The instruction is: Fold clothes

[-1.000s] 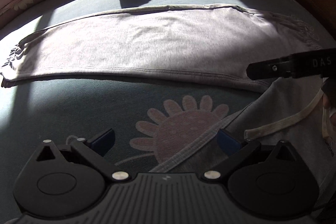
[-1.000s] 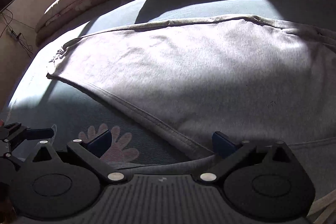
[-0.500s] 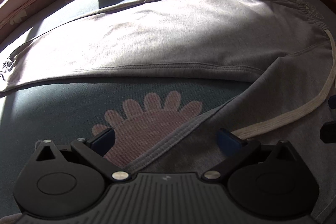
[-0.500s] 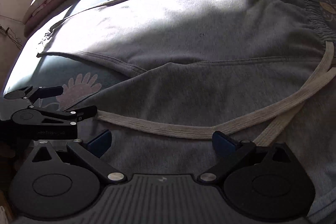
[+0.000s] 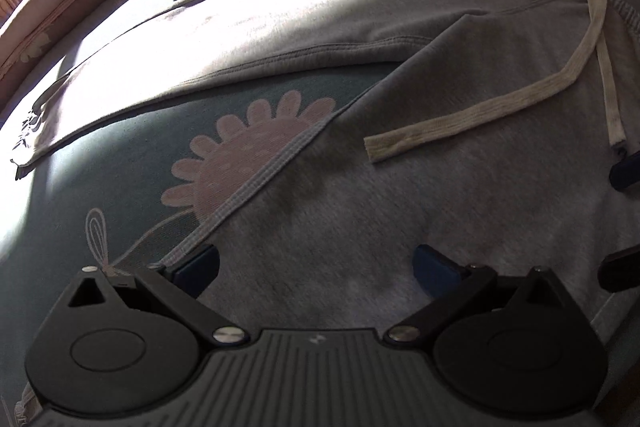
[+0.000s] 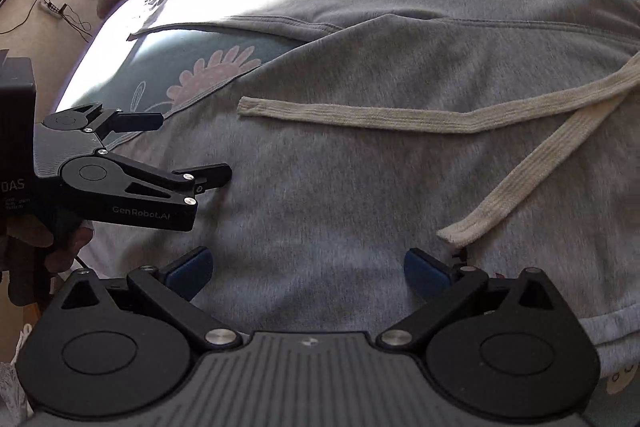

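Grey sweatpants spread on a flowered bed sheet, both grippers open above them.

Left wrist view: the left gripper (image 5: 316, 267) has its jaws wide and empty, over the near leg of the pants (image 5: 400, 187). The far leg runs long from the waistband at upper right to the cuff at far left. A bare wedge of sheet (image 5: 120, 155) with a pink flower opens between the legs. The drawstring (image 5: 472, 119) lies loose across the near leg.
Right wrist view: the right gripper (image 6: 308, 271) has its jaws wide and empty over the pants (image 6: 340, 187), one drawstring (image 6: 400, 117) end just beside its right finger. The left gripper (image 6: 188, 151), at left, reads "GenRobot.AI", with "DAS" on its body; a hand (image 6: 48, 239) holds it. Its jaws stand apart, one finger at the leg's hem.
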Available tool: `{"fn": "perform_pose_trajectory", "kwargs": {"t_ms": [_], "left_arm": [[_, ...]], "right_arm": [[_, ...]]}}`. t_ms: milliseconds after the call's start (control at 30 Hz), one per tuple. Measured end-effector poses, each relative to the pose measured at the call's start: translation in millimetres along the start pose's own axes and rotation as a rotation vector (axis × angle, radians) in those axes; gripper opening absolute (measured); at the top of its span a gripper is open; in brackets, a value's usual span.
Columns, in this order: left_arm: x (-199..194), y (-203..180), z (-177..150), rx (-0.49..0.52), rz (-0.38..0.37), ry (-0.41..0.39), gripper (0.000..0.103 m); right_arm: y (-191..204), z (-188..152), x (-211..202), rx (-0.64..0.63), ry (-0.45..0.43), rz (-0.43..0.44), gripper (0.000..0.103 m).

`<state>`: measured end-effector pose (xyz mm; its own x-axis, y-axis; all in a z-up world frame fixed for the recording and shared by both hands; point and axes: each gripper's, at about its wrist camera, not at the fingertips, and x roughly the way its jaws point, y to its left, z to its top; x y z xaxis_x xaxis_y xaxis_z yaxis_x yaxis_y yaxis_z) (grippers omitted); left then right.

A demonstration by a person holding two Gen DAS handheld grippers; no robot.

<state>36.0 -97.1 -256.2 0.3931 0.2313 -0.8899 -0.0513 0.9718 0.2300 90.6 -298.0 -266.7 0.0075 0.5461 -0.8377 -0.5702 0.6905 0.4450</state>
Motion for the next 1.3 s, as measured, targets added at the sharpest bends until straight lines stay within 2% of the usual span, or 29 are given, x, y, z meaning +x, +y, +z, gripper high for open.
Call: {"fn": "perform_pose_trajectory", "kwargs": {"t_ms": [67,133,300,400,500,600,700,833,900,967,1033,1067,1167,1300], "left_arm": [[-9,4,-9,-0.036,0.008,0.019,0.102],[-19,4,-16,-0.055,0.017,-0.004,0.102],[-35,-7,-36,-0.056,0.033,-0.049,0.102],[-43,-14,-49,-0.05,-0.003,-0.087,0.102],[-48,-20,-60,-0.062,-0.041,-0.101,0.102],[-53,-26,-63,-0.076,-0.107,-0.131,0.102],[-53,-34,-61,-0.066,-0.128,-0.178,0.102],[-41,-31,-69,-0.133,-0.206,-0.105,0.102],[-32,-30,-81,-0.177,-0.266,0.0,0.102],[-38,-35,-94,-0.137,-0.266,0.011,0.102],[-44,-39,-100,-0.083,-0.295,0.037,0.102],[-47,-38,-100,-0.079,-0.312,0.04,0.102],[-54,-24,-95,-0.056,-0.299,-0.019,0.102],[-49,-10,-90,0.025,-0.273,-0.053,0.102]], "right_arm": [[0,0,-2,-0.009,0.017,0.0,0.103],[2,2,-4,-0.021,0.025,-0.006,0.103],[25,10,-7,-0.163,-0.032,0.0,0.103],[36,4,5,-0.279,-0.009,-0.023,0.103],[36,-10,13,-0.36,0.036,-0.086,0.103],[41,-23,10,-0.498,0.037,-0.142,0.103],[46,-26,6,-0.599,0.006,-0.177,0.103],[51,-24,16,-0.703,0.01,-0.216,0.103],[45,-25,16,-0.656,0.059,-0.18,0.103],[42,-35,14,-0.659,0.086,-0.183,0.103],[46,-48,12,-0.732,0.127,-0.189,0.103],[49,-51,10,-0.754,0.138,-0.183,0.103],[61,-53,3,-0.79,0.125,-0.112,0.103],[90,-58,11,-0.961,0.059,-0.027,0.103]]}}
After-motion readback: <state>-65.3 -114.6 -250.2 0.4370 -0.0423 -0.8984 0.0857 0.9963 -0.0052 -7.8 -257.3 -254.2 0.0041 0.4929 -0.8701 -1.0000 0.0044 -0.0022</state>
